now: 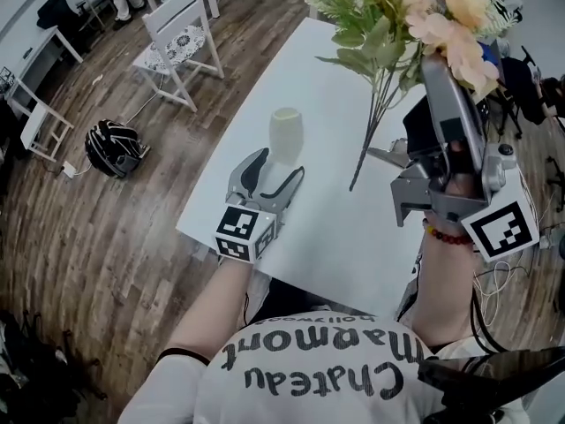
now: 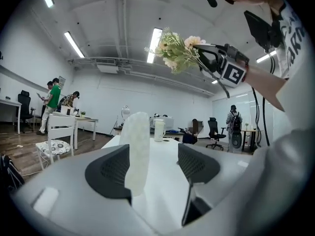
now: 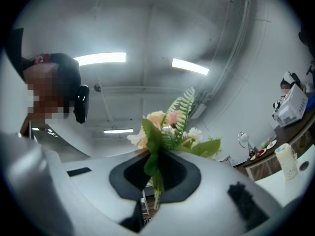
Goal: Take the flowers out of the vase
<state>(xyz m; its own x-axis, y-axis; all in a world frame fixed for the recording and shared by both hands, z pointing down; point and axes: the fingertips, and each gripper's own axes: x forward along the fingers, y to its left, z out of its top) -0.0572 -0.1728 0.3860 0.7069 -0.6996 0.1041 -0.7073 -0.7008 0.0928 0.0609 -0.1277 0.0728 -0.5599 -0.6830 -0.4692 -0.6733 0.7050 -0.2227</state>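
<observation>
A frosted white vase (image 1: 286, 135) stands upright and empty on the white table (image 1: 353, 237). My left gripper (image 1: 278, 164) sits low just in front of it, open. In the left gripper view the vase (image 2: 138, 151) shows between the pads, close to the left one, with a gap to the right one. My right gripper (image 1: 433, 69) is raised at the right, pointing upward, shut on the stems of a bunch of flowers (image 1: 415, 16) with pink blooms and green fern. The stem ends (image 1: 355, 179) hang free above the table. In the right gripper view the flowers (image 3: 170, 129) rise from the shut jaws.
A white chair (image 1: 181, 34) and a black striped helmet (image 1: 115, 147) are on the wooden floor left of the table. Beyond the vase a white bottle (image 2: 159, 130) stands on the table's far end. People and office chairs are far back in the room.
</observation>
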